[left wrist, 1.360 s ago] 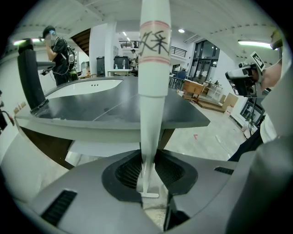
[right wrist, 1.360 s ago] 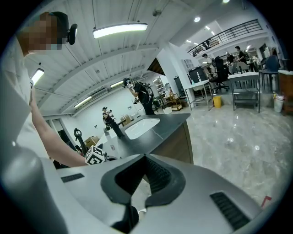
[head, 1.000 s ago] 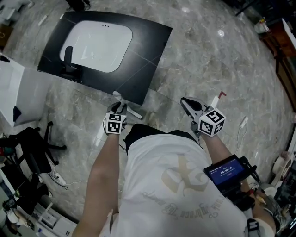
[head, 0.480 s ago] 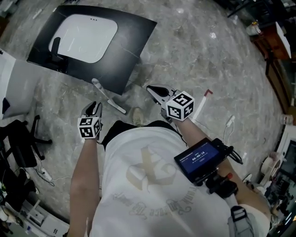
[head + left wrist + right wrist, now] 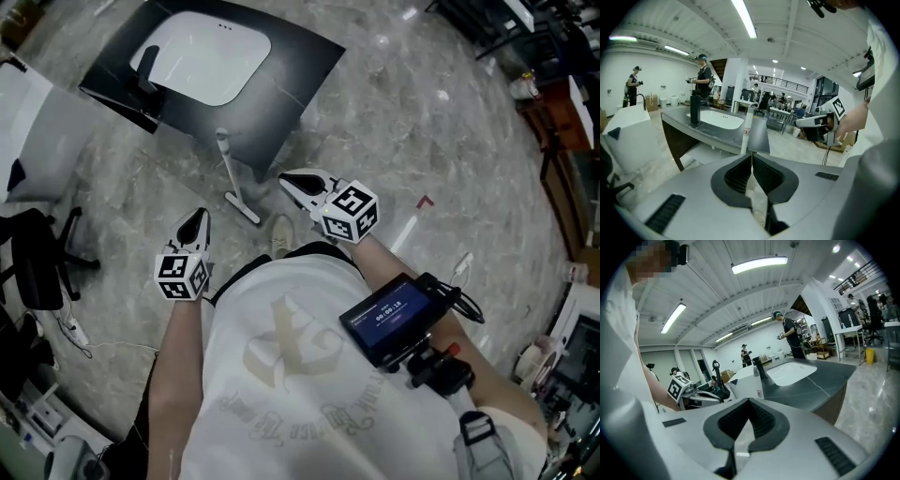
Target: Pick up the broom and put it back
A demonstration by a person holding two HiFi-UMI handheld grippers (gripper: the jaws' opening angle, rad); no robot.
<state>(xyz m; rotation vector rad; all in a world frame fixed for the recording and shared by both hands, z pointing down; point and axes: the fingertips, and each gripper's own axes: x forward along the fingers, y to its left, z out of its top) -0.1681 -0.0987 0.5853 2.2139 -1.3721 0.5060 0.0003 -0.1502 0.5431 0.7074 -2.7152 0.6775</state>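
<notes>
The broom (image 5: 230, 169) is a white pole on a small white head. It stands on the floor against the near edge of the black counter (image 5: 291, 75). My left gripper (image 5: 198, 217) hangs to the lower left of it and does not touch it. Its jaws have just been closing and are shut with nothing between them. In the left gripper view the pole (image 5: 747, 131) rises just beyond the closed tips (image 5: 751, 155). My right gripper (image 5: 287, 178) is to the right of the pole, shut and empty. The pole (image 5: 759, 387) shows past its tips (image 5: 749, 401).
The counter holds a white basin (image 5: 202, 61) and a black tap (image 5: 148, 67). A white box (image 5: 37, 141) and a black office chair (image 5: 42, 262) stand at the left. A screen device (image 5: 386, 317) is strapped to the right forearm. Other people (image 5: 703, 77) stand behind the counter.
The left gripper has drawn away from the broom toward the lower left, and its jaws have closed. The right gripper has moved left, nearer the pole. The broom now stands up against the counter.
</notes>
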